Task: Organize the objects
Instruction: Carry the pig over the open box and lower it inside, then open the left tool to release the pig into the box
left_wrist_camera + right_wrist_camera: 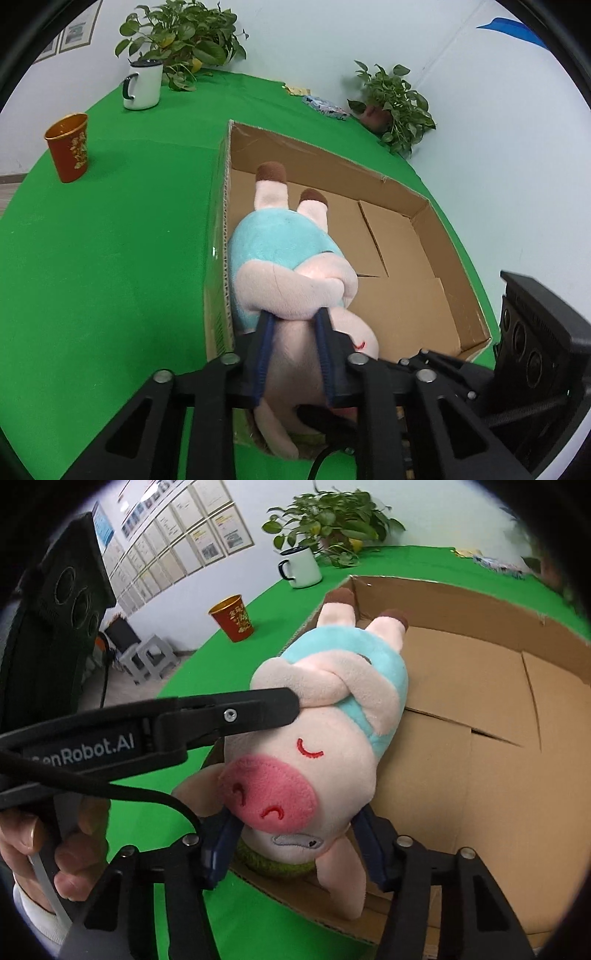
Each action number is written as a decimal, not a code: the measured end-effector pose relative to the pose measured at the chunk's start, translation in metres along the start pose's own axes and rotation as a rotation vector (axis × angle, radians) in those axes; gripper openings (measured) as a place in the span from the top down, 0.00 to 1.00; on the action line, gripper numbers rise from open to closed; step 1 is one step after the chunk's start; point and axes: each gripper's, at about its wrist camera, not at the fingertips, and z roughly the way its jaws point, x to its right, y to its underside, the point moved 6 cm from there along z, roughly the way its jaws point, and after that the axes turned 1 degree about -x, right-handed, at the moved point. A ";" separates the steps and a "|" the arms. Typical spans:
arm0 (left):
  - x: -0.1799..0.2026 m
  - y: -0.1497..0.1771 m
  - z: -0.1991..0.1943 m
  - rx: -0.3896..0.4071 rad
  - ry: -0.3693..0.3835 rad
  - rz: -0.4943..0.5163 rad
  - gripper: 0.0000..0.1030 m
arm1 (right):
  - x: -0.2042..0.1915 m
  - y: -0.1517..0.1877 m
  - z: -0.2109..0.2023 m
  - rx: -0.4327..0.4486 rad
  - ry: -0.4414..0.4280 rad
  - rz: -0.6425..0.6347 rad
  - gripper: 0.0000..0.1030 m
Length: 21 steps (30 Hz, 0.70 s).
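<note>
While left view hides it — plush pig [314, 720] face.

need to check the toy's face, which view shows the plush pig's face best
The right wrist view: the plush pig shows its pink snout and red stitched eye. The left wrist view shows only its back, blue shirt and legs.

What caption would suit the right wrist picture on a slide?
Both tongs grip a plush pig over an open cardboard box on a green table.
</note>
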 end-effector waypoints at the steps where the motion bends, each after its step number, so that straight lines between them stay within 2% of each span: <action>1: 0.001 0.002 -0.003 0.005 -0.007 -0.003 0.86 | 0.000 0.000 -0.002 -0.002 0.005 -0.007 0.45; 5: -0.007 0.007 0.001 -0.001 -0.029 -0.020 0.85 | 0.001 0.000 0.004 -0.039 0.016 -0.036 0.40; 7: -0.008 0.007 -0.001 0.000 -0.038 -0.029 0.80 | -0.001 0.000 0.006 -0.039 0.016 -0.040 0.37; 8: -0.009 0.007 -0.001 -0.002 -0.045 -0.029 0.74 | -0.002 0.000 0.005 -0.038 0.017 -0.044 0.34; 11: -0.010 0.008 -0.002 0.005 -0.047 -0.034 0.73 | 0.004 0.002 -0.005 -0.018 0.011 -0.017 0.34; 14: -0.007 0.009 -0.008 0.031 -0.057 -0.035 0.72 | 0.018 0.005 -0.035 0.090 0.057 0.046 0.20; 16: -0.005 0.010 -0.015 0.053 -0.069 -0.039 0.72 | 0.024 0.010 -0.061 0.196 0.083 0.065 0.19; 19: -0.001 0.013 -0.038 0.121 -0.137 -0.030 0.62 | 0.032 0.028 -0.098 0.298 0.139 0.062 0.08; 21: 0.008 0.017 -0.056 0.170 -0.137 -0.004 0.57 | 0.037 0.039 -0.116 0.343 0.195 0.069 0.01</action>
